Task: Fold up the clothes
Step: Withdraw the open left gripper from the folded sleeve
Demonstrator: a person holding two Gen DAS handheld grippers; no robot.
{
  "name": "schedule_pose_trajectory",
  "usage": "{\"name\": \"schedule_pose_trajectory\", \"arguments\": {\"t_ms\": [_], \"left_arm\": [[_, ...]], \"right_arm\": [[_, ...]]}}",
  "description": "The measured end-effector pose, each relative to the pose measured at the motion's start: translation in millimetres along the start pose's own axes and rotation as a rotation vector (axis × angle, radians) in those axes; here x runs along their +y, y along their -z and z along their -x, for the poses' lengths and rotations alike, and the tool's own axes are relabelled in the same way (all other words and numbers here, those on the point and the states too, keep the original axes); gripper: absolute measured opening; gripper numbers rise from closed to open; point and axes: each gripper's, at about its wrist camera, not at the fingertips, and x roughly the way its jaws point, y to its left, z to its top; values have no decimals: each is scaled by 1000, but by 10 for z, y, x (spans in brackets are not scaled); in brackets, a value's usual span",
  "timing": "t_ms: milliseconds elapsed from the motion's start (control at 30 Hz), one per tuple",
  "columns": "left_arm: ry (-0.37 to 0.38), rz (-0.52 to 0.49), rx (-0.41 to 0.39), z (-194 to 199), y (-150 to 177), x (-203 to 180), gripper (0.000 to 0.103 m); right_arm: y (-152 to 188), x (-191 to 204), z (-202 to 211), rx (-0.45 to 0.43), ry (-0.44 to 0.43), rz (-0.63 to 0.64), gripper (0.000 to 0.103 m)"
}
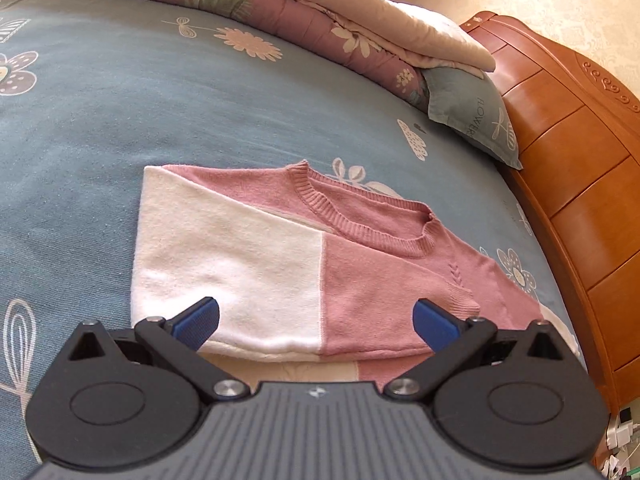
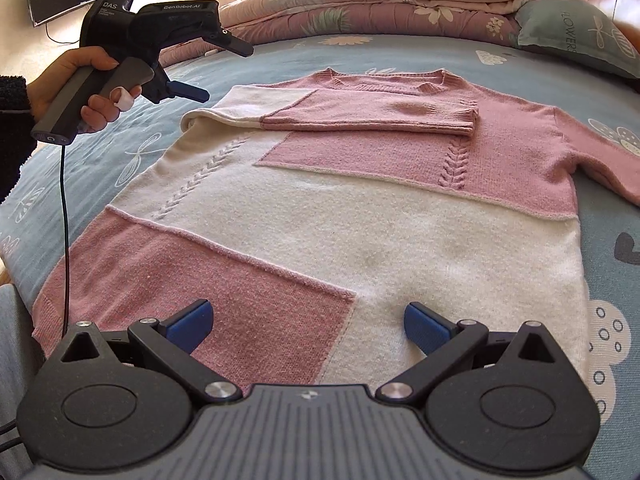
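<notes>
Both grippers' fingers are apart, empty. Right gripper (image 2: 307, 326) should pinch the sweater (image 2: 360, 232)'s unfolded sleeve (image 2: 600, 160) at its cuff, laying it flat across the chest.

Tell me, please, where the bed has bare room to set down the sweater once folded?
The widest bare sheet lies between the sweater and the rolled quilt, on the left gripper side. A narrower strip runs along the sweater's other edge. The pillow corner is crowded, with the unfolded sleeve reaching towards it.
</notes>
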Motion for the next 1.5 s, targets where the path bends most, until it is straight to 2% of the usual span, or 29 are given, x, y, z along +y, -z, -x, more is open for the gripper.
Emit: {"name": "schedule_pose_trajectory", "arguments": {"t_ms": [67,133,200,267,400,433,500,533,667,833,900,1033,1133,1333,1400,1500], "left_arm": [[28,32,28,-100,19,149,102],[-8,25,44,-175,52,253,102],[5,35,15,-125,74,317,102],[70,70,-1,-3,92,332,102],[245,93,42,114,165,296,102],[233,91,53,91,182,297,102],[124,69,55,10,206,330,102],[103,71,57,-48,227,408,102],[144,158,32,38,229,542,102],[165,140,-42,218,-26,443,102],[143,123,-30,109,-105,426,102],[40,115,43,-210,-49,507,102],[-2,69,20,-125,-7,375,102],[-132,-237,10,385,184,-455,102],[-110,-317,3,577,327,-741,102],[-21,-421,32,759,523,-1029,102]], "right_arm": [[8,25,-17,-7,17,10,103],[16,49,-34,-14,34,20,103],[24,72,-50,-21,50,29,103],[27,90,-66,-25,62,41,103],[40,146,-105,-30,92,78,103],[47,168,-116,-30,103,93,103],[54,186,-127,-32,113,104,103],[51,182,-125,-32,112,101,103],[44,147,-110,-36,95,82,103],[64,177,-122,-40,103,101,103],[60,179,-125,-39,104,100,103],[59,168,-120,-40,98,93,103],[63,172,-119,-41,100,96,103],[57,183,-129,-42,108,94,103],[51,193,-134,-40,117,87,103],[48,213,-132,-35,135,74,103]]}}
